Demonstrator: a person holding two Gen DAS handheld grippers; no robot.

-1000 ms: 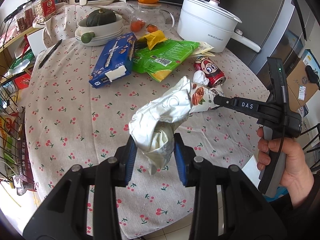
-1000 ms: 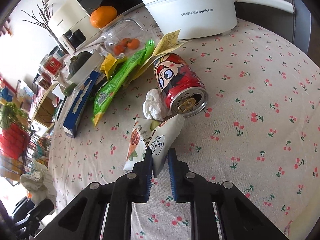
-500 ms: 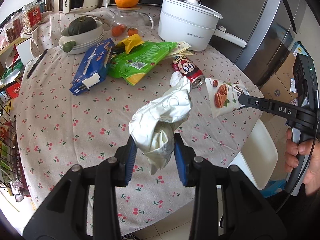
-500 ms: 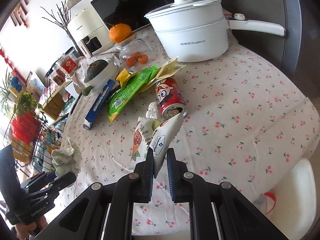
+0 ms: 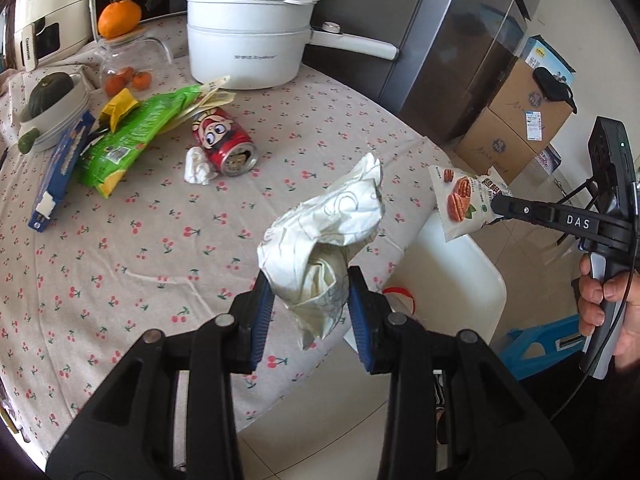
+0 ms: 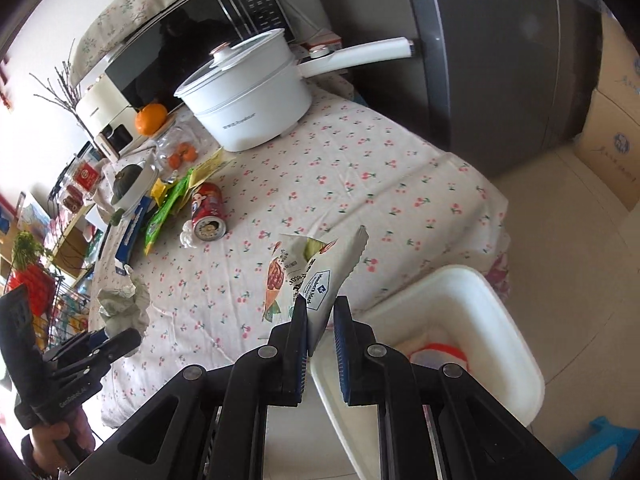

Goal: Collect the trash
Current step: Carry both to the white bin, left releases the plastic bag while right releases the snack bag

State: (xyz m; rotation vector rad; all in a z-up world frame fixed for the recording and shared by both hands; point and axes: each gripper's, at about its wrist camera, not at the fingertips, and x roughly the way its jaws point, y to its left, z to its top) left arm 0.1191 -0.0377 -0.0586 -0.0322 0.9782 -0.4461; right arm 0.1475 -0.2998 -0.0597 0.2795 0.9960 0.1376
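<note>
My left gripper [image 5: 310, 312] is shut on a crumpled white paper wrapper [image 5: 328, 240], held above the table's right edge. The right gripper [image 6: 320, 320] is shut on a white nut snack bag [image 6: 308, 276], which hangs over the table edge beside a white waste bin [image 6: 472, 292]. The left wrist view shows that snack bag [image 5: 460, 204] in the right gripper [image 5: 496, 206], above the same bin [image 5: 460, 272]. On the cherry-print tablecloth [image 5: 120, 240] lie a red can [image 5: 226, 144] on its side, a white tissue wad [image 5: 198, 166], a green bag [image 5: 132, 136] and a blue box [image 5: 60, 168].
A white electric pot [image 5: 248, 40] stands at the back of the table, with a glass jar [image 5: 128, 64] topped by an orange to its left. A grey fridge [image 5: 460, 40] and cardboard boxes [image 5: 516, 120] stand to the right. A blue stool [image 5: 548, 340] sits on the floor by the bin.
Both grippers have carried their loads from over the table toward its right edge. The snack bag has left the cloth and risen. The white bin has come into view.
</note>
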